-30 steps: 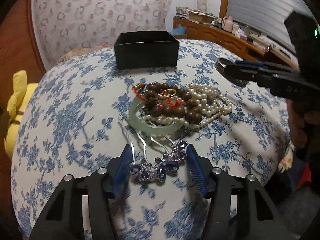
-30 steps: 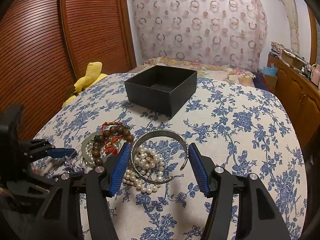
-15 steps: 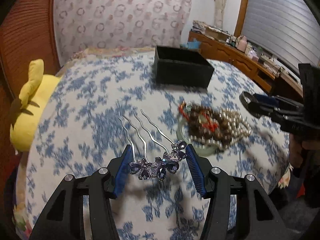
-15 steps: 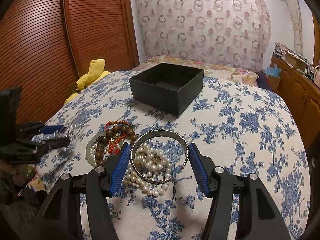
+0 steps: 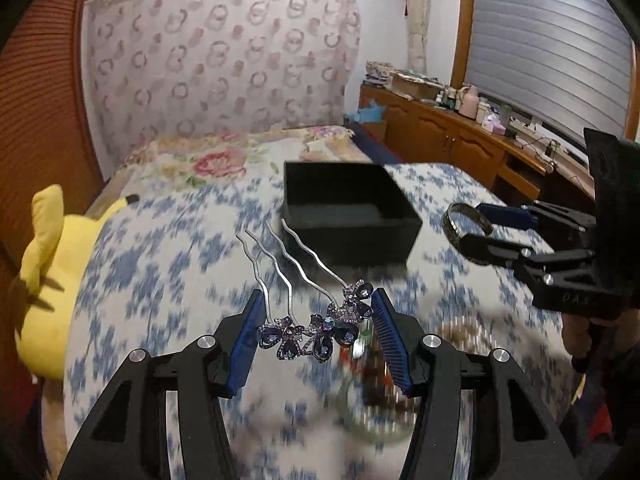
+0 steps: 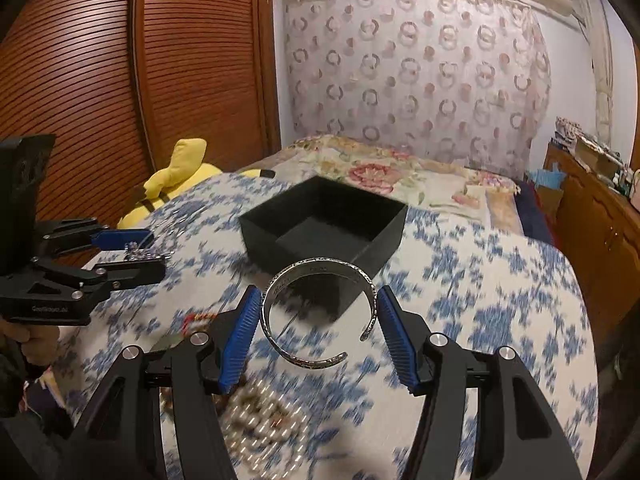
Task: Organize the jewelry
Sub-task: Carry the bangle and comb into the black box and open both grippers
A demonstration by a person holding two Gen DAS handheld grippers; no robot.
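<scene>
The left wrist view shows the left gripper clamped on a jewelled hairpin, prongs pointing up-frame toward the black box at centre. Only the right wrist view shows the right gripper half-spread, gripping an open silver bangle before the box. Blurred beads lie low in the frame.

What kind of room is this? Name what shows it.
Most likely a bedroom: a bed with a floral bedspread, a yellow plush toy beside a wooden slatted wardrobe door, and a cluttered wooden dresser.
</scene>
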